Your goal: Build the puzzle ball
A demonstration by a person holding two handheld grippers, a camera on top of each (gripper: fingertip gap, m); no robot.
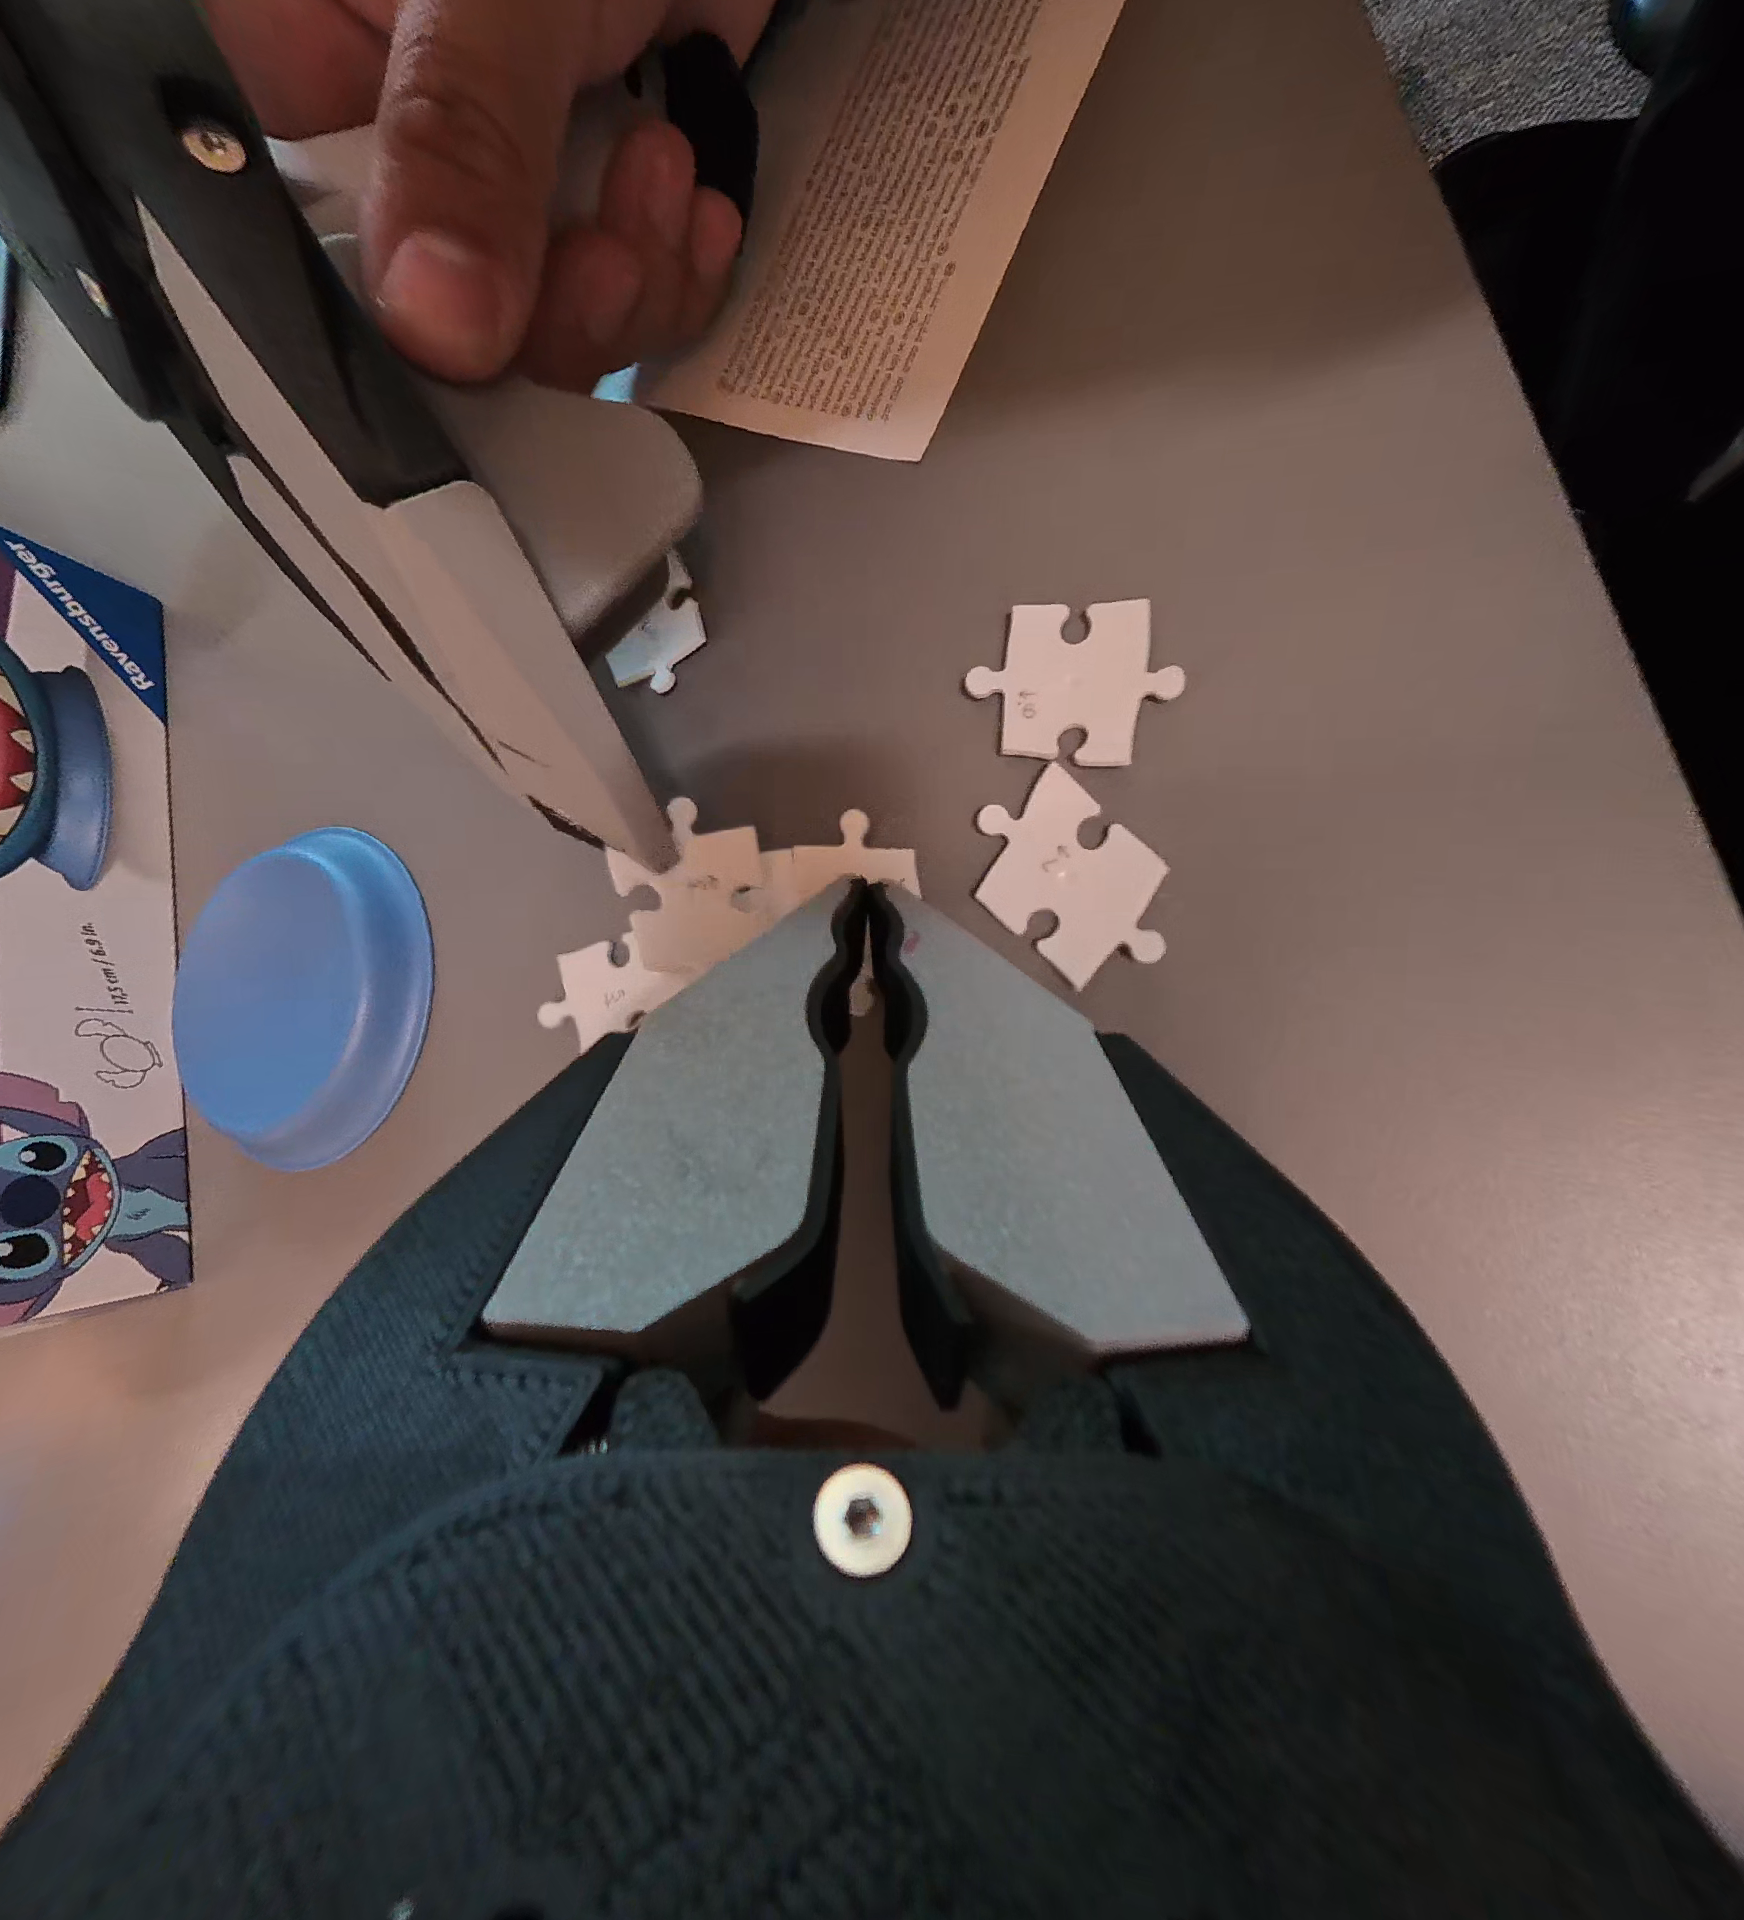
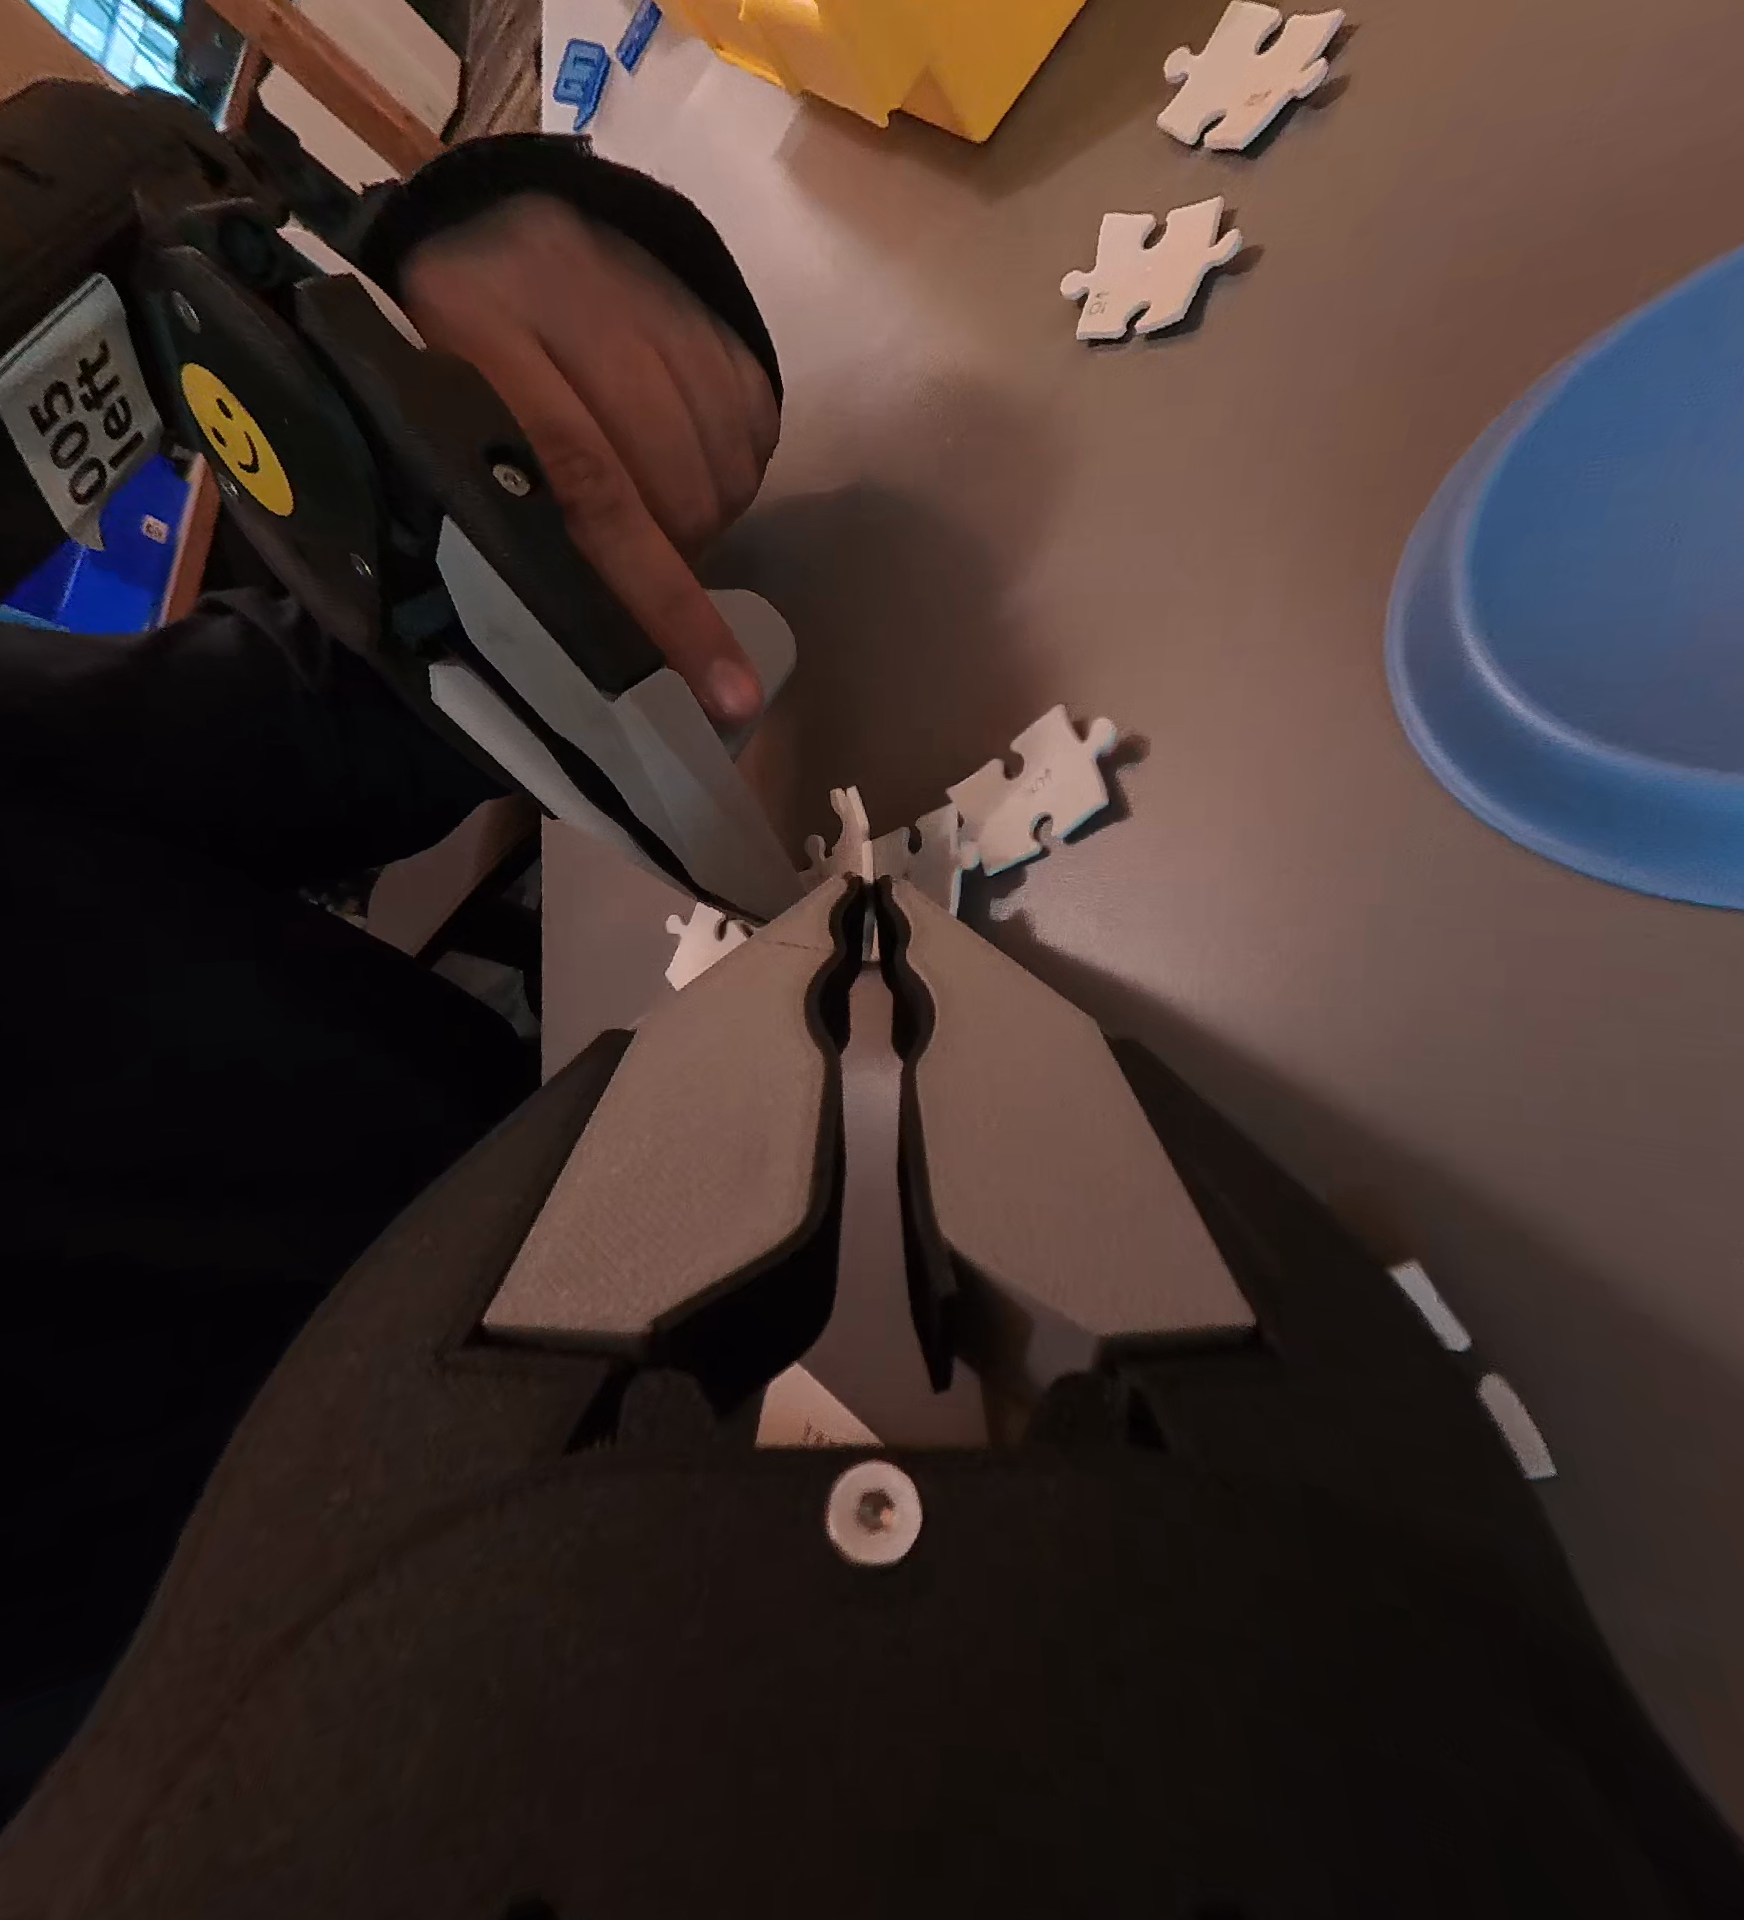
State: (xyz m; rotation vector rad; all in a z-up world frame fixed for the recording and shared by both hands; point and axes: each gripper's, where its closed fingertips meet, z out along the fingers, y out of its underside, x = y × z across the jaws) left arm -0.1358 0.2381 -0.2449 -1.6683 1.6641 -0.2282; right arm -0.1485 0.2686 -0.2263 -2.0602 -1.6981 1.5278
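Observation:
White puzzle pieces lie blank side up on the grey-brown table (image 1: 1315, 727). My left gripper (image 1: 863, 888) is shut on the edge of one white piece (image 1: 852, 854). My right gripper (image 1: 655, 847) comes in from the upper left, its tip on a small joined cluster of pieces (image 1: 696, 899). In the right wrist view my right gripper (image 2: 873, 891) is shut on a thin white piece (image 2: 852, 826) held edge-on. The left gripper (image 2: 743, 902) meets it there, with another piece (image 2: 702, 945) below its tip. The two held pieces touch at the middle.
Two loose pieces (image 1: 1076, 681) (image 1: 1070, 878) lie to the right, and one (image 1: 655, 634) lies partly under the right gripper. A blue round stand (image 1: 302, 997), the puzzle box (image 1: 68, 1039) and a printed leaflet (image 1: 878, 208) lie nearby. A yellow object (image 2: 899, 52) is at the far edge. Less than 4 cm separates the two grippers' tips.

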